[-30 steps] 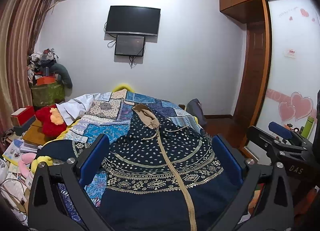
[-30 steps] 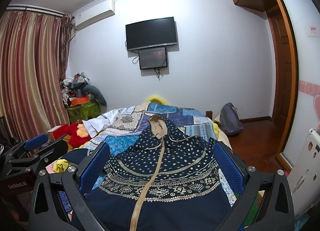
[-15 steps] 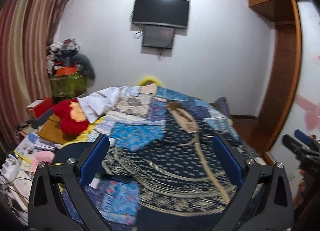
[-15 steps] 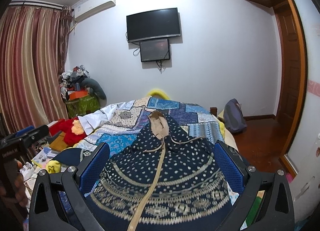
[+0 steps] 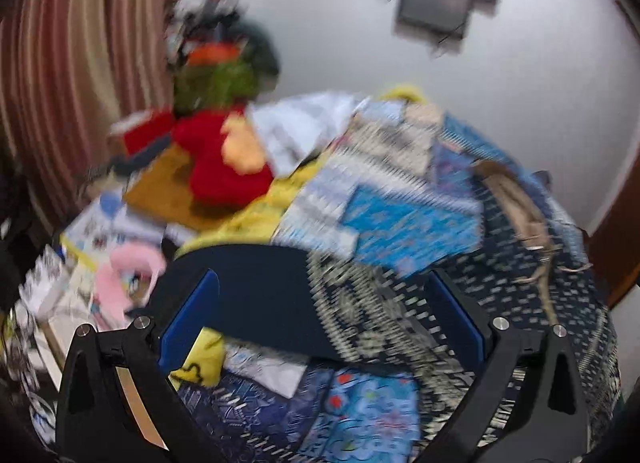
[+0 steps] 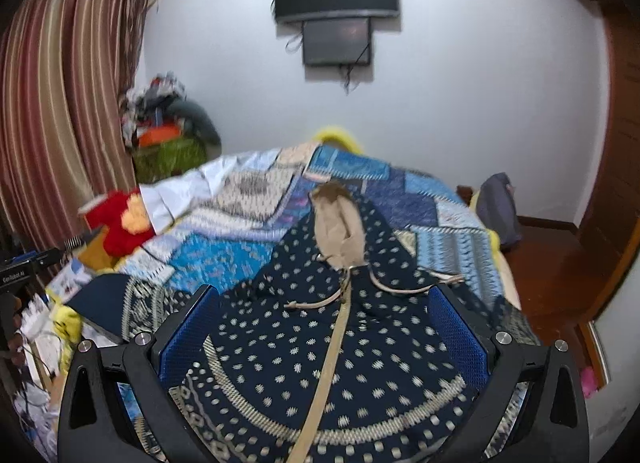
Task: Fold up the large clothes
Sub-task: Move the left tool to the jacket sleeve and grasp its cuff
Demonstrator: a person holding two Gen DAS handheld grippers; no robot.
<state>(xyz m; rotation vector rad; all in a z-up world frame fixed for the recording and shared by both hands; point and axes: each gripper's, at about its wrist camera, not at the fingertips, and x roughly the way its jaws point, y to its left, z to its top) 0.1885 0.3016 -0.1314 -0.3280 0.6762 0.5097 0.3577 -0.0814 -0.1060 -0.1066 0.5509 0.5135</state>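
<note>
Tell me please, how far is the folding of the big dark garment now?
Done: the navy patterned garment lies spread flat on the bed's patchwork quilt, hood away from the cameras. In hand: nothing; the left gripper and the right gripper are both open above it, gripping no cloth. Left: every fold, since none shows yet.

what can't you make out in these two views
- Left wrist view: motion blur smears the patchwork quilt and the floor clutter.
- Right wrist view: the hem of the navy dotted hooded garment is cut off by the bottom edge and the right gripper.
- Its right sleeve is not visible.
</note>
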